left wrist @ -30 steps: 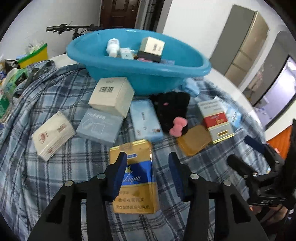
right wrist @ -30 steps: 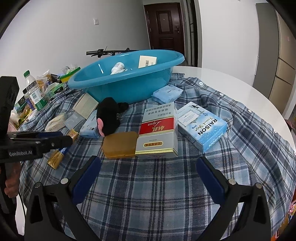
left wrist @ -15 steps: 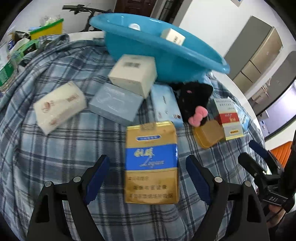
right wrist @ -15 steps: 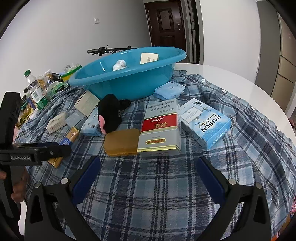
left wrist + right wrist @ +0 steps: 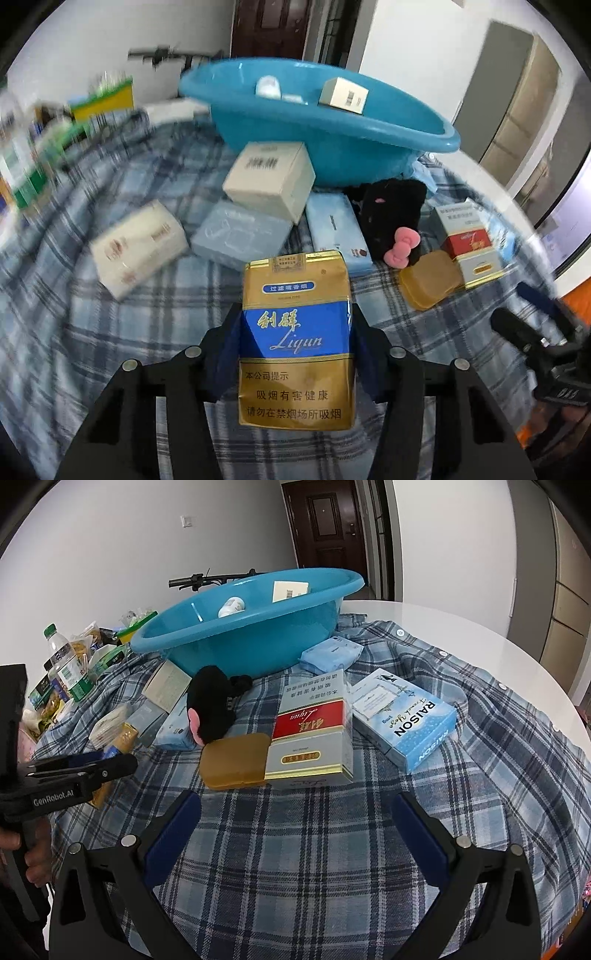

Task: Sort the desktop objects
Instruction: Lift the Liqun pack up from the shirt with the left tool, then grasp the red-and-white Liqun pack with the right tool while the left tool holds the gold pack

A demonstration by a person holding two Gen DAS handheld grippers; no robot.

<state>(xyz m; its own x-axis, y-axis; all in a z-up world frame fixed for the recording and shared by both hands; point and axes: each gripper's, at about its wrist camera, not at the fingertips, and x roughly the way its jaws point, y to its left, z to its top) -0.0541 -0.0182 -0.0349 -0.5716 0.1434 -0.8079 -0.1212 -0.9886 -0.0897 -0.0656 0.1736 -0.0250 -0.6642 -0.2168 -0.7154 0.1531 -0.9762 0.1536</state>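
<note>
My left gripper point(image 5: 295, 343) is shut on a gold and blue Liqun cigarette pack point(image 5: 295, 332), its blue pads pressed on both long sides. The pack also shows in the right wrist view point(image 5: 122, 744) beside the left gripper point(image 5: 99, 768). A blue basin point(image 5: 332, 129) at the back holds a white bottle point(image 5: 267, 86) and a small box point(image 5: 343, 96). My right gripper point(image 5: 295, 827) is open and empty above the plaid cloth, in front of a red and white cigarette carton point(image 5: 312, 738) and an amber soap box point(image 5: 236, 760).
On the plaid cloth lie a cream box point(image 5: 269, 181), a grey-blue pack point(image 5: 240, 232), a white tissue pack point(image 5: 136, 247), a light blue pack point(image 5: 338, 232), a black plush with pink bow point(image 5: 391, 221) and a RAISON box point(image 5: 402, 716). Bottles and snacks point(image 5: 66, 664) crowd the left edge.
My left gripper went from narrow to wide open, then closed on the Liqun pack. The left view is now blurred from motion. My right gripper stayed open and barely moved.
</note>
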